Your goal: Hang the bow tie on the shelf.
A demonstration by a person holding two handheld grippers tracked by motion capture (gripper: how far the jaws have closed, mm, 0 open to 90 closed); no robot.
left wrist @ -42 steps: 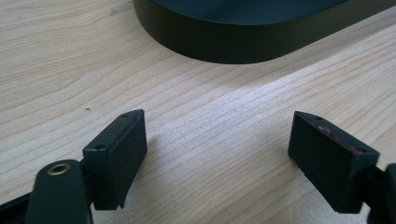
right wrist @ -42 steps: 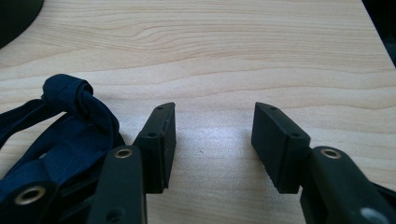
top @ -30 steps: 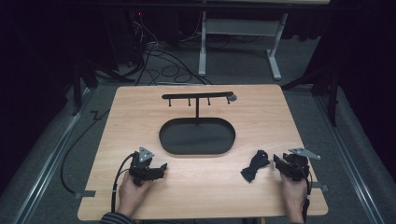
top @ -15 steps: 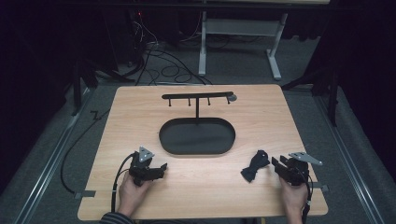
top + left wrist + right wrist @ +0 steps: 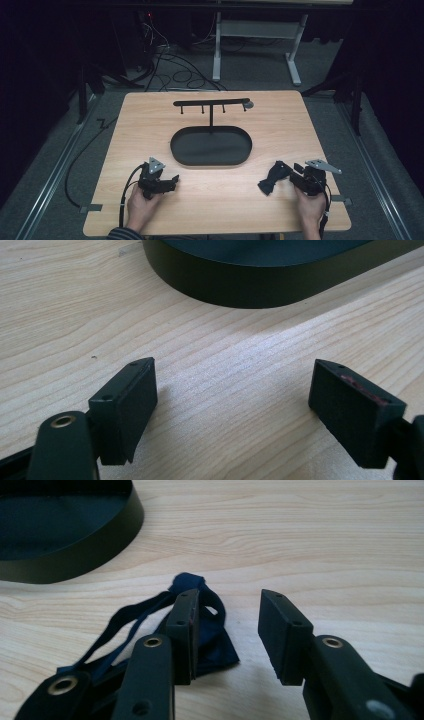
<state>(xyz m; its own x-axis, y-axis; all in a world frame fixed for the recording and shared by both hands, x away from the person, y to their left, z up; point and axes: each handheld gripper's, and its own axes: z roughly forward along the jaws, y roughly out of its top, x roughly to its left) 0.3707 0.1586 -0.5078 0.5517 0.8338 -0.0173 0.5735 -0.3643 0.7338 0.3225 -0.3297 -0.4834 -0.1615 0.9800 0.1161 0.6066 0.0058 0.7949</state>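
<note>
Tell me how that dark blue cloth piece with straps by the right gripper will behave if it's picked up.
The dark blue cloth piece with straps lies crumpled, so it's probably floppy and will drape. Its thin loops may snag the right gripper, whose jaws stand open. It looks light, so pushing would likely bunch it.

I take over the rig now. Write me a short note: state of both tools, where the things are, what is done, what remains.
Left tool: open, holds nothing, low over the table near the black tray.
Right tool: open, beside the dark cloth piece, not gripping it.
The cloth lies on the table, outside the tray. The hook stand carries nothing.
Done: nothing visible.
Left: probably grasp the cloth and place it.
</note>
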